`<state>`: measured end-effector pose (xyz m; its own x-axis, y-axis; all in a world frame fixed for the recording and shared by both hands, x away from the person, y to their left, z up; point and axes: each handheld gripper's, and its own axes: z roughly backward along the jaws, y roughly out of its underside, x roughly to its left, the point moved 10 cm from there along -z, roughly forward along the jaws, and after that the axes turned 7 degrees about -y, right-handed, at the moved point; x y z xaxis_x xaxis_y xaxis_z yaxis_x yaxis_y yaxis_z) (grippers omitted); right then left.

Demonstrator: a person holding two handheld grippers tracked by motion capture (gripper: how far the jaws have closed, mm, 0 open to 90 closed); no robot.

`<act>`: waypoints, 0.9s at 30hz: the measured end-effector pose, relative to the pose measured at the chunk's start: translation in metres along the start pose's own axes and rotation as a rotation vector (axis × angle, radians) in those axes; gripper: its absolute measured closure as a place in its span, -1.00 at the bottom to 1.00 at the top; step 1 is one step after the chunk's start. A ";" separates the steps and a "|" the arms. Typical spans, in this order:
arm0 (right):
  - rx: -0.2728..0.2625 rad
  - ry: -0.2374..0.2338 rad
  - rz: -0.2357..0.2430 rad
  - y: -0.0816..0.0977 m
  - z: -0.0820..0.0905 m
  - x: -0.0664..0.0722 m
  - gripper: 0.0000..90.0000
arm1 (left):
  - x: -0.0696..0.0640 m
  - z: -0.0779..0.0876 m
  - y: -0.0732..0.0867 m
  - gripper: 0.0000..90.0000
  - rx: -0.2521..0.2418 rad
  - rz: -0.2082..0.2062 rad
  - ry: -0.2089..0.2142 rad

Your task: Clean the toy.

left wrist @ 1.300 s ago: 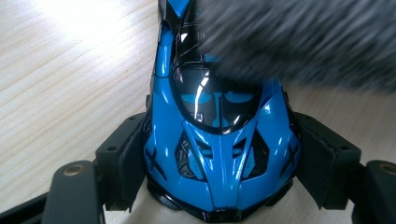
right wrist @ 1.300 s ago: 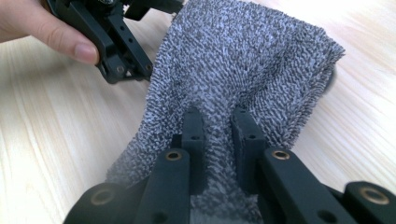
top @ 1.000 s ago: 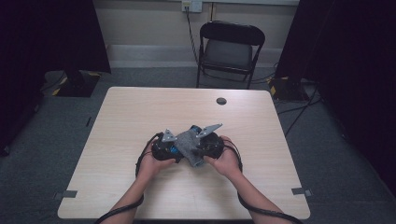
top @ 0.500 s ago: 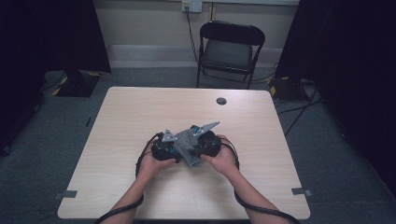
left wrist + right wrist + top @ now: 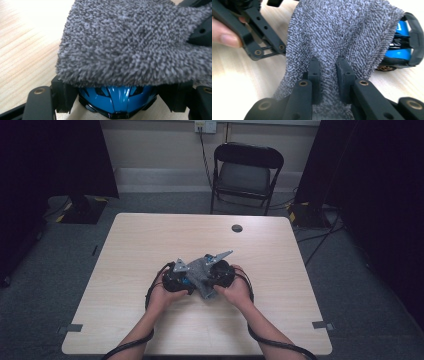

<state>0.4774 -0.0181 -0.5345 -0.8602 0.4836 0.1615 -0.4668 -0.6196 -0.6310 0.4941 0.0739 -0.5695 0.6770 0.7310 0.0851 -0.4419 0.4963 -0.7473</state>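
Pale wooden table (image 5: pixel 150 250), centre frame: the left gripper (image 5: pixel 117 100) clasped a glossy blue toy car (image 5: pixel 117 98), while the right gripper (image 5: pixel 329 75) pinched a soft grey terry cloth (image 5: pixel 342 32) draped over it; limp, best held bunched.

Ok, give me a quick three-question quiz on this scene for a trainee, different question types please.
1. True or false: the right gripper is shut on the grey cloth.
2. What does the left gripper hold? A) a mug B) a blue toy car C) a sponge
3. Fill in: the cloth lies draped over the ____.

Key: 1 true; 2 B; 3 toy car.
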 end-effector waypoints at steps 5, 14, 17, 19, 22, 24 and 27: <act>0.025 0.035 0.025 -0.001 0.003 -0.002 0.71 | 0.000 0.000 0.000 -0.43 0.000 0.002 0.000; 0.006 -0.018 0.066 -0.008 0.008 0.007 0.73 | 0.000 0.000 0.000 -0.43 0.001 0.002 0.000; 0.019 -0.044 0.111 -0.012 0.011 0.014 0.73 | 0.000 0.000 0.000 -0.43 0.001 0.002 0.000; 0.020 -0.047 0.101 -0.013 0.010 0.014 0.73 | 0.000 0.000 0.000 -0.43 0.001 0.001 0.000; 0.043 -0.018 0.075 -0.010 0.004 0.008 0.73 | 0.000 0.000 0.000 -0.43 0.000 0.001 -0.001; 0.035 -0.004 0.032 -0.007 0.002 0.000 0.73 | 0.000 0.000 0.000 -0.43 0.000 0.000 -0.001; 0.039 0.013 0.023 -0.005 0.003 -0.004 0.73 | 0.000 0.000 0.000 -0.43 -0.001 0.002 -0.001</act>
<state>0.4832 -0.0186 -0.5298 -0.8684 0.4764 0.1375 -0.4546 -0.6542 -0.6044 0.4940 0.0738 -0.5695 0.6757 0.7323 0.0844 -0.4426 0.4945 -0.7480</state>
